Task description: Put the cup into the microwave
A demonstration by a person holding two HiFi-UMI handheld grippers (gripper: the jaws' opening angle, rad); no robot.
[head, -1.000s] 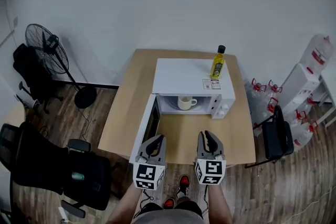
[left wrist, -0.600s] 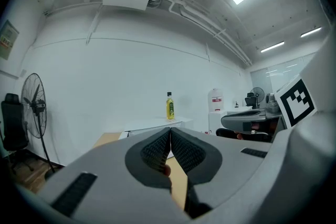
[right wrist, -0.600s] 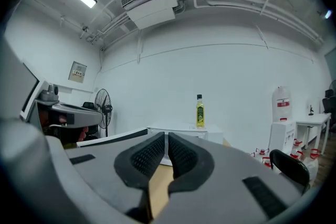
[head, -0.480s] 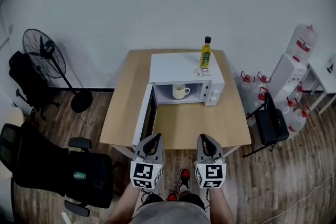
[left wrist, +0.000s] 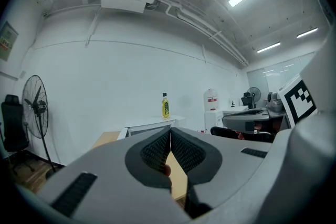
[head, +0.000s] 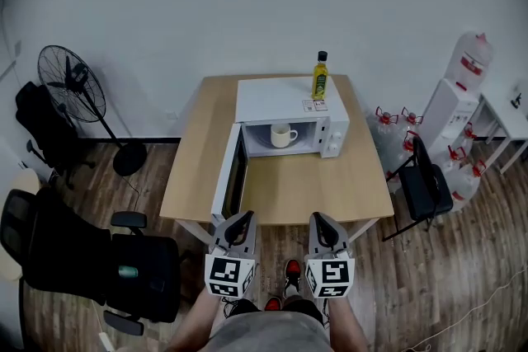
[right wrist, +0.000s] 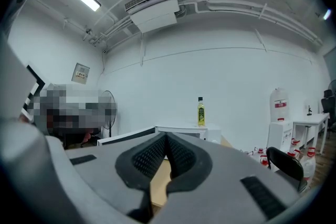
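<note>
The cup (head: pixel 281 135) stands upright inside the microwave (head: pixel 285 99), in the middle of the cavity with its handle toward 3 o'clock, so the placing itself looks done. The door (head: pixel 228 177) hangs open, swung out toward 7 o'clock of the cup along the left side of the surface (head: pixel 313 190).

Both tools are held at 6 o'clock, past the near edge of the surface and well apart from the microwave. The left gripper (head: pixel 241 220) has its jaws pressed together with nothing between them, and the right gripper (head: pixel 320 220) likewise has its jaws together and carries nothing.

I judge this the retreat after the drop-off. If anything is left it would be shutting the door, which calls for the left gripper to reach the door's free edge and push it toward 12 o'clock.

A yellow oil bottle (head: pixel 319 77) stands on the microwave's top at 1 o'clock of the cup, clear of the door's swing. A fan (head: pixel 70 82) is at 9 o'clock, a black office chair (head: pixel 124 276) at 7 o'clock, a small black chair (head: pixel 422 185) at 4 o'clock and water jugs (head: pixel 470 66) at 2 o'clock, all on the floor and out of the way.
</note>
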